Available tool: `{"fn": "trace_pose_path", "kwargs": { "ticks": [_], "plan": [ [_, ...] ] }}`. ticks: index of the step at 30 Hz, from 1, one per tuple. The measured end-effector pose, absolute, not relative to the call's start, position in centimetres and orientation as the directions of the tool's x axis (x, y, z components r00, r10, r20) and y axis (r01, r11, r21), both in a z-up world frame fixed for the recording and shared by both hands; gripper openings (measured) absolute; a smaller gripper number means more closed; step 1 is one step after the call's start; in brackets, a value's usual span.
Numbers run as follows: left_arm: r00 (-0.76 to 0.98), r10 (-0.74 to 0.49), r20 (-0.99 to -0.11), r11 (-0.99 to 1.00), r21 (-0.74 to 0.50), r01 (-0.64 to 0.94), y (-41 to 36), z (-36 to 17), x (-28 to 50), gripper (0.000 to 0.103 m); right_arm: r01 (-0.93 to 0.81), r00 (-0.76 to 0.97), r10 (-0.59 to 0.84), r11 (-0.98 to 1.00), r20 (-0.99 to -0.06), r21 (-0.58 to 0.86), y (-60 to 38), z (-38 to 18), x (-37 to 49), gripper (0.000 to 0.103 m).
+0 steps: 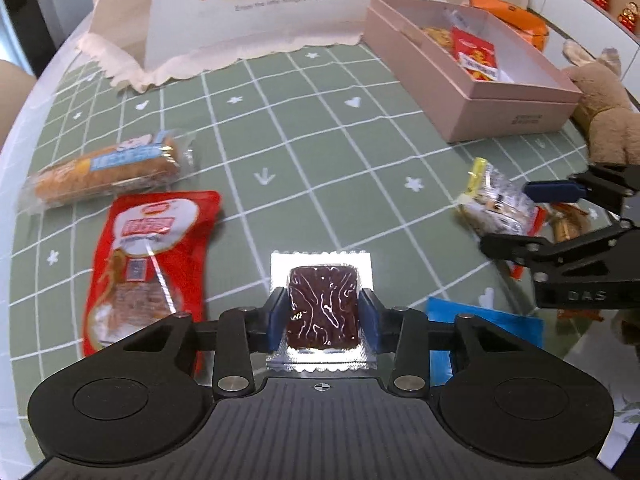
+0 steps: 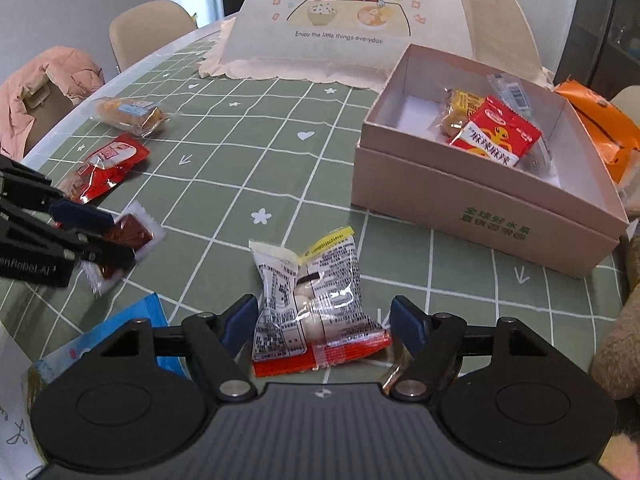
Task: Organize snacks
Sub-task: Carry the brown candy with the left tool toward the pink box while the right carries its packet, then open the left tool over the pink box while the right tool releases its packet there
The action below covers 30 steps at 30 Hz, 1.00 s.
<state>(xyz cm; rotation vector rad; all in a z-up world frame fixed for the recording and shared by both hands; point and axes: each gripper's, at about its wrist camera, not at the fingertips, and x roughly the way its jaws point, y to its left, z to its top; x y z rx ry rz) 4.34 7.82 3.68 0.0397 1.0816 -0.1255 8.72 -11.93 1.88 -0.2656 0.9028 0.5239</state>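
While both grippers work low over the green checked tablecloth (image 1: 312,128), the left gripper (image 1: 323,316) has its blue pads pressed against the sides of a dark brown snack in a clear packet (image 1: 323,306), so it looks gripped. Beside it, the right gripper (image 2: 320,322) stands with jaws wide apart around a white printed packet with a red end (image 2: 316,304), not yet closed on it. A blue packet (image 2: 148,320) lies between the two. Further out on the left rest a red pouch (image 1: 144,264) and a wrapped bread roll (image 1: 108,170). Beyond, the pink box (image 2: 480,208) already holds a red packet (image 2: 496,138) and a few others. I judge the sorting under way, with at least five snacks left outside.
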Motion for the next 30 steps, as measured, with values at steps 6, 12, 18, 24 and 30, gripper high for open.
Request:
{"fn": "trace_pose_path", "kwargs": {
  "ticks": [6,12,18,24,30],
  "plan": [
    [0.442,-0.113,-0.890,0.989,-0.060,0.132,6.6,4.6,3.8,0.043,-0.578,0.513,0.381,0.816,-0.769,0.018,-12.8,5.1,7.2,0.049],
    [0.501,-0.139,-0.854,0.981,-0.048,0.190,4.2,8.4,2.9,0.043,-0.508,0.592,0.391,0.860,-0.705,0.051,-17.4,9.6,5.9,0.049],
    [0.659,-0.332,-0.676,0.940,-0.177,0.292,1.7,18.5,3.9,0.043,-0.379,0.729,0.303,0.925,-0.615,0.006,-22.5,14.2,5.0,0.050],
    [0.728,-0.478,-0.491,0.876,-0.330,0.352,-0.7,24.7,13.0,0.044,-0.327,0.801,0.268,0.945,-0.536,-0.015,-24.7,17.8,5.0,0.050],
    [0.761,-0.487,-0.429,0.850,-0.434,0.300,0.1,21.8,14.7,0.041,-0.273,0.799,0.218,0.962,-0.561,-0.016,-27.0,17.7,5.3,0.050]
  ]
}}
